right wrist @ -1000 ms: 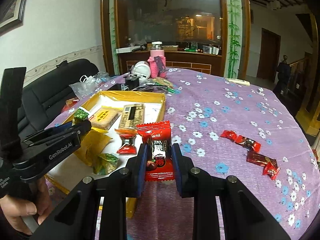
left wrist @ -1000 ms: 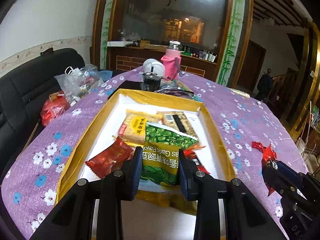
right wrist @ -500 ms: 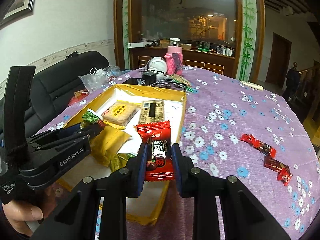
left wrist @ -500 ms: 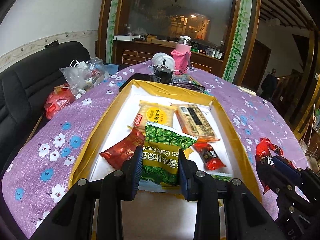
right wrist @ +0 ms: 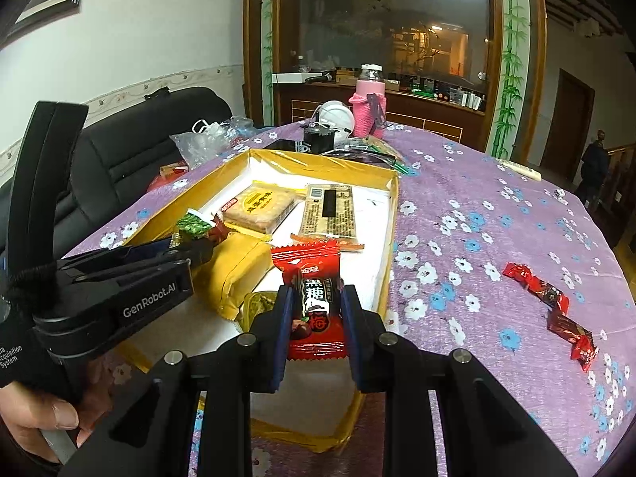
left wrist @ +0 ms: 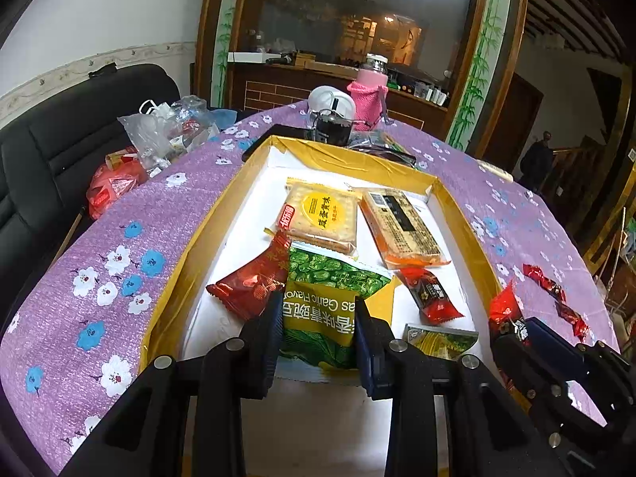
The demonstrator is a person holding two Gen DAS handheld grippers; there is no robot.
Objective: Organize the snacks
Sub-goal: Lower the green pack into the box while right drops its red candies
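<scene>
My left gripper (left wrist: 318,310) is shut on a green and yellow pea snack bag (left wrist: 326,298) and holds it over the near end of the yellow-rimmed white tray (left wrist: 190,246). My right gripper (right wrist: 316,298) is shut on a red plum candy packet (right wrist: 314,294) above the tray's near right part (right wrist: 391,238). In the tray lie a cracker pack (left wrist: 322,214), a tan biscuit bar (left wrist: 401,226), a red packet (left wrist: 254,278), a small red candy (left wrist: 431,294) and a yellow bag (right wrist: 234,274).
Loose red candies (right wrist: 550,298) lie on the purple flowered tablecloth (right wrist: 477,214) to the right. A pink bottle (right wrist: 367,105), a white round thing and a dark device stand beyond the tray. Plastic bags (left wrist: 167,135) sit at the left edge by a black sofa.
Both grippers have moved in over the tray with their snacks still held. The tray's contents now sit closer and lower in both views.
</scene>
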